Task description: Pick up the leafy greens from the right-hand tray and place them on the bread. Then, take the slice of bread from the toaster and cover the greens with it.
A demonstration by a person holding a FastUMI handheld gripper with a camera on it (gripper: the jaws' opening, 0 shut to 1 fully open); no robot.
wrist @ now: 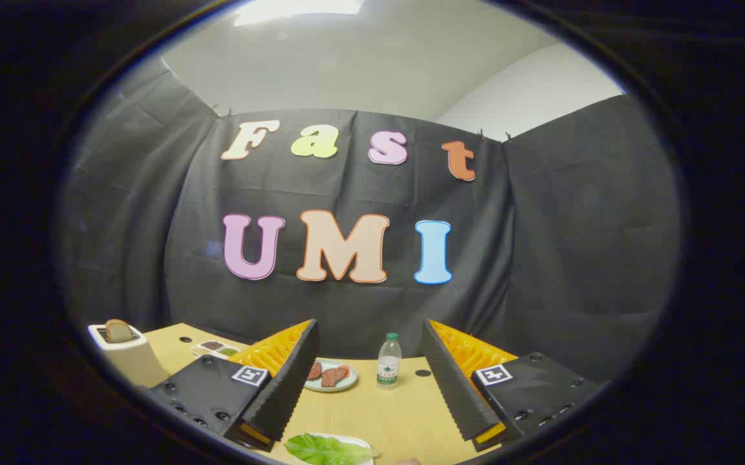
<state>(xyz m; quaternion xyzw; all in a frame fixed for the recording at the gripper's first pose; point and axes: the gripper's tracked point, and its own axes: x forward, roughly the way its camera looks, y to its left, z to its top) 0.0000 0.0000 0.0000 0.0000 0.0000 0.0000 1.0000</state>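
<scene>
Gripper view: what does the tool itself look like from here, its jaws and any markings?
The gripper has two long wedge-shaped jaws with ribbed inner faces. Each is mounted on a black block studded with round screw holes, and each block carries a square black-and-white marker tag. The jaws stand apart, open, with nothing between them.

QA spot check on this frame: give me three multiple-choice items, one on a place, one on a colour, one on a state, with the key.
1. Where is the water bottle?
A. beyond the fingers, on the table
B. inside the toaster
C. lying on the leaf

2. Bottle cap colour?
A. red
B. green
C. black

3. The gripper is:
A. shut on the bottle
B. shut on bread
C. open, holding nothing

Key: A, it stands upright past the fingertips beside the plate; B, the cap is green; C, fingers are wide apart.
</scene>
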